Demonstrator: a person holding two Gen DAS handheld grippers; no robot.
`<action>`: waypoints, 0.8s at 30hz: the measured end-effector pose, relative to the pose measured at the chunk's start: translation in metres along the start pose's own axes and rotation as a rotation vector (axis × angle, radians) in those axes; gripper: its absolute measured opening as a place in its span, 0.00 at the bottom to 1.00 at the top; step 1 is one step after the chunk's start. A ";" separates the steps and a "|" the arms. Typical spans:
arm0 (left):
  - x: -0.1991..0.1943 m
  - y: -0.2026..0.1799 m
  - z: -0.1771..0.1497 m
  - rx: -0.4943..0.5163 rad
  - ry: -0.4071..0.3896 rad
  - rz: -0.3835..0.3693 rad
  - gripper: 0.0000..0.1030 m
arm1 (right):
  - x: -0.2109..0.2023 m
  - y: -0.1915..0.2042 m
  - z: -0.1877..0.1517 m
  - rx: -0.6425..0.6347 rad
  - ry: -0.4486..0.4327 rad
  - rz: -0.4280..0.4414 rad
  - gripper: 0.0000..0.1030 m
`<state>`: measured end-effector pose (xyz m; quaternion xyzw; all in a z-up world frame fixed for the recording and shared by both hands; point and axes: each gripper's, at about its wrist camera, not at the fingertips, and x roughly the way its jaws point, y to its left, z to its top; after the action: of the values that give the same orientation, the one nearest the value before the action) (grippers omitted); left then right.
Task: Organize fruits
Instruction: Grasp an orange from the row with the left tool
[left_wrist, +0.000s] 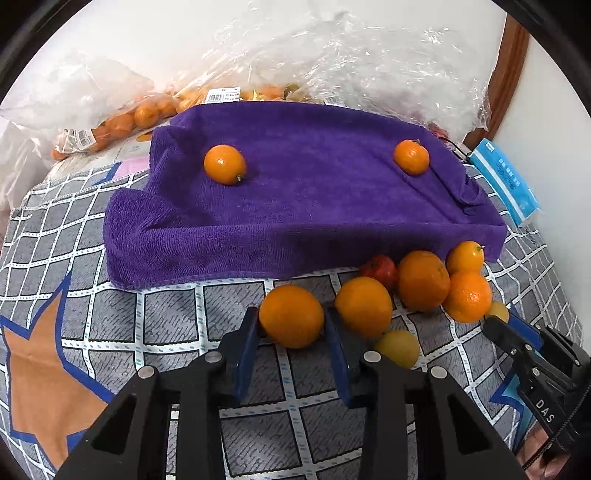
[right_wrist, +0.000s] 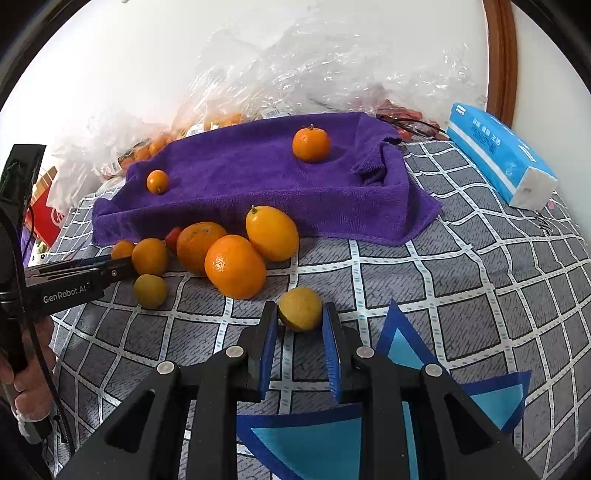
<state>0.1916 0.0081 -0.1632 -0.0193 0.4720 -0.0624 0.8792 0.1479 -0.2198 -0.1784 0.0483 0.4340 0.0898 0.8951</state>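
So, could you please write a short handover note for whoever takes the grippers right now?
Left gripper: closed on an orange on the bedspread.
Right gripper: shut on a small yellow fruit on the bedspread.
Done: two small oranges sit on the purple towel, one left, one right.
Left: the loose pile in front of the towel, plus both gripped fruits, not yet placed.

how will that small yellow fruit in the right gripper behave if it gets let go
The small yellow fruit is round with smooth skin, so it would probably roll on the bedspread. It looks firm, pinched between the right gripper pads without denting.
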 end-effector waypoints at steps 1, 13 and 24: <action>-0.001 0.002 0.000 -0.010 0.005 -0.013 0.32 | 0.000 0.000 0.000 0.000 -0.001 -0.001 0.23; -0.028 0.025 -0.023 -0.104 0.029 -0.118 0.32 | -0.015 0.011 0.005 0.000 -0.031 -0.023 0.23; -0.061 0.042 -0.057 -0.144 -0.002 -0.102 0.32 | -0.047 0.036 0.011 -0.023 -0.078 -0.025 0.23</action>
<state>0.1146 0.0590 -0.1485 -0.1067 0.4729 -0.0728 0.8716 0.1232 -0.1944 -0.1296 0.0360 0.3985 0.0819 0.9128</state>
